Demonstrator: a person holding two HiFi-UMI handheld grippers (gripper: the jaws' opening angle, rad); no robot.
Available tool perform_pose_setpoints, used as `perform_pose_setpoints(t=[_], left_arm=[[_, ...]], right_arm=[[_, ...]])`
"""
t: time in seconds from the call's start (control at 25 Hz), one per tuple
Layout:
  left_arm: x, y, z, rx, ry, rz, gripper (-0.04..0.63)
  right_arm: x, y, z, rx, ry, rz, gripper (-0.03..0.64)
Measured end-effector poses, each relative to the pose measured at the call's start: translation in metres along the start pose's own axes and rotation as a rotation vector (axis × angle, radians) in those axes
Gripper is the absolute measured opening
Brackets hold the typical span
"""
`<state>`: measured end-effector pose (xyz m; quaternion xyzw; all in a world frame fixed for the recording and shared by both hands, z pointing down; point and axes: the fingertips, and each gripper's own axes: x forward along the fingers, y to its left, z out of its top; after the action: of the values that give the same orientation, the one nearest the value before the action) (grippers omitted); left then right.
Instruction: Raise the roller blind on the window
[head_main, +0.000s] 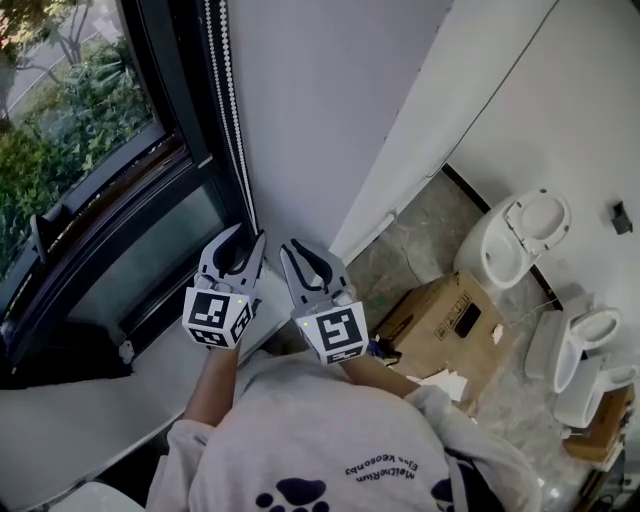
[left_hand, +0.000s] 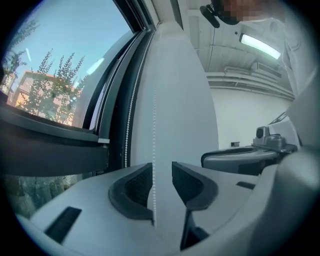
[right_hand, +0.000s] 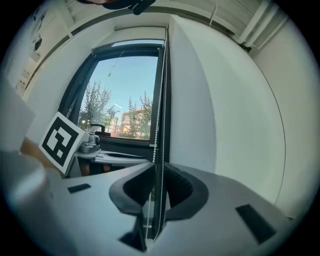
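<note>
The window (head_main: 90, 150) fills the upper left of the head view, its glass bare. In the right gripper view only a pale strip (right_hand: 139, 43) along the very top of the opening may be the roller blind; I cannot be sure. So the blind looks mostly raised.

The white wall (head_main: 330, 100) runs beside the frame. Both grippers are held level at that edge, because the cord that drives the blind hangs there.

The left gripper (left_hand: 161, 170) has its jaws apart, gripping nothing. The bead chain (left_hand: 154, 130) hangs loose in the gap, close to the left pad.

The right gripper (right_hand: 160, 167) has its jaws nearly together around the chain strands, but a thin gap shows. It seems placed to take the next pull.
</note>
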<state>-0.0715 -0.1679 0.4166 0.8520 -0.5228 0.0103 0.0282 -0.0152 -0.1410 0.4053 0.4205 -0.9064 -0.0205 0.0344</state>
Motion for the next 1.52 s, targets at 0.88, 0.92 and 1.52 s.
perform_pose_setpoints(t=[0.88, 0.92, 1.52], left_arm=[[-0.068, -0.042, 0.042, 0.014, -0.089, 0.257, 0.008], [-0.070, -0.043, 0.042, 0.017, -0.092, 0.267, 0.009], [-0.072, -0.049, 0.035, 0.051, -0.087, 0.294, 0.008]], right_arm=[[-0.054, -0.017, 0.049, -0.039, -0.143, -0.059, 0.011], [-0.056, -0.017, 0.048, -0.043, -0.143, -0.058, 0.011], [-0.062, -0.025, 0.040, -0.041, -0.146, -0.051, 0.009]])
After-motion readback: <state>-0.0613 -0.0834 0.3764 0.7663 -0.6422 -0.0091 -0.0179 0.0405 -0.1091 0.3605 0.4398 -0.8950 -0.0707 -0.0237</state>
